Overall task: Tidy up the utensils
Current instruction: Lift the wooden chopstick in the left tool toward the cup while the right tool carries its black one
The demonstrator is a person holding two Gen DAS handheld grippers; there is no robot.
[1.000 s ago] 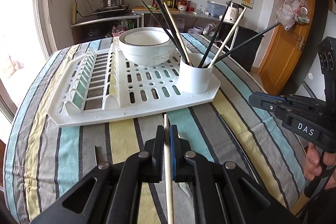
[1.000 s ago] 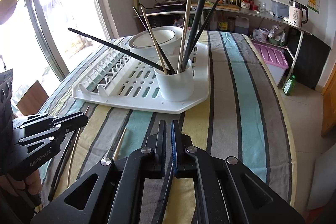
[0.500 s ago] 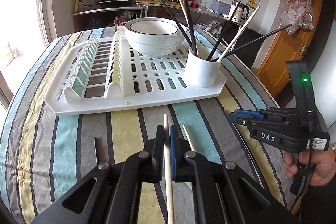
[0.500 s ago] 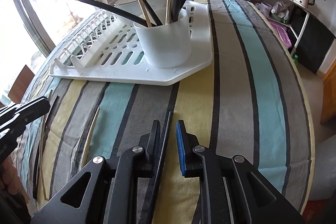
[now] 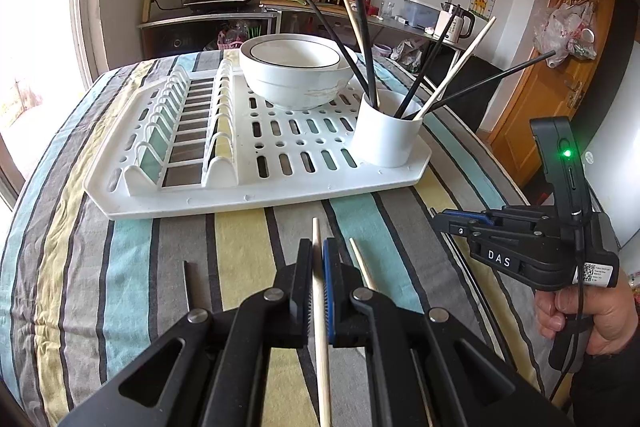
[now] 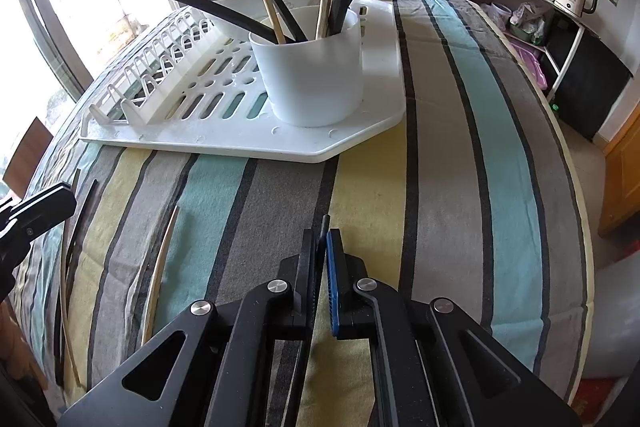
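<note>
Left tool [image 5: 317, 281] I hold level over the striped worktop [image 5: 132, 259], clamped on a wooden chopstick [image 5: 319, 291] pointing at the drying rack [image 5: 248, 187]. Right tool [image 6: 321, 267] pinches a black chopstick [image 6: 323, 227], mostly hidden between its fingers. Beyond both, on the rack's near corner, the white cup [image 6: 316, 79] holds more chopsticks.

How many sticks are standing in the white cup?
6, all in the white cup. Leaning left: thin black stick, thick black stick, wooden stick. Leaning right: two black sticks, another wooden stick. None seems hidden.
</note>
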